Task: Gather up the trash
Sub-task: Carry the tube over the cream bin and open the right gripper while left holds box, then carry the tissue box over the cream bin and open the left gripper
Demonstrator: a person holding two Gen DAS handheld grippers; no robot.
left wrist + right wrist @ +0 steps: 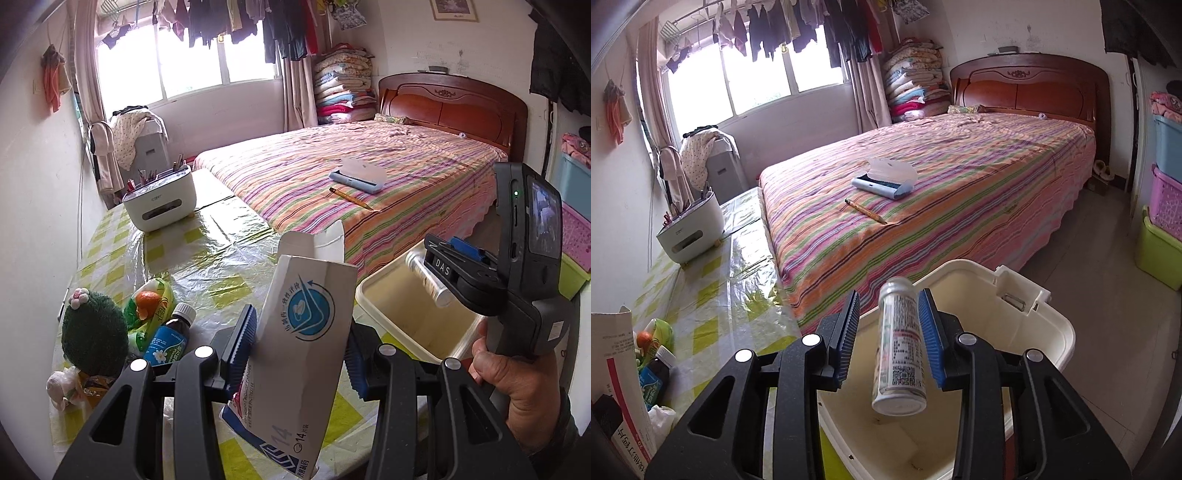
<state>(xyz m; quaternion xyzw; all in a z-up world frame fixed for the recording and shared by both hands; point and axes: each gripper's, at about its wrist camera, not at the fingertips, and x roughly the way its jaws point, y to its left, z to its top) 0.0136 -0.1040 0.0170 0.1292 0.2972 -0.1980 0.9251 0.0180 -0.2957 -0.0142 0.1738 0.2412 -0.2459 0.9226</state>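
Over the bin point(1052, 332), lower centre: right gripper point(890, 334) loosened around the can point(899, 354).
Left gripper point(301, 347) clamps the carton point(295, 354); the can, tilted near the rim, may bounce out.

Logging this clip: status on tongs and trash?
Left tongs shut on carton. Right tongs open, can between them above bin. Nothing in the way.
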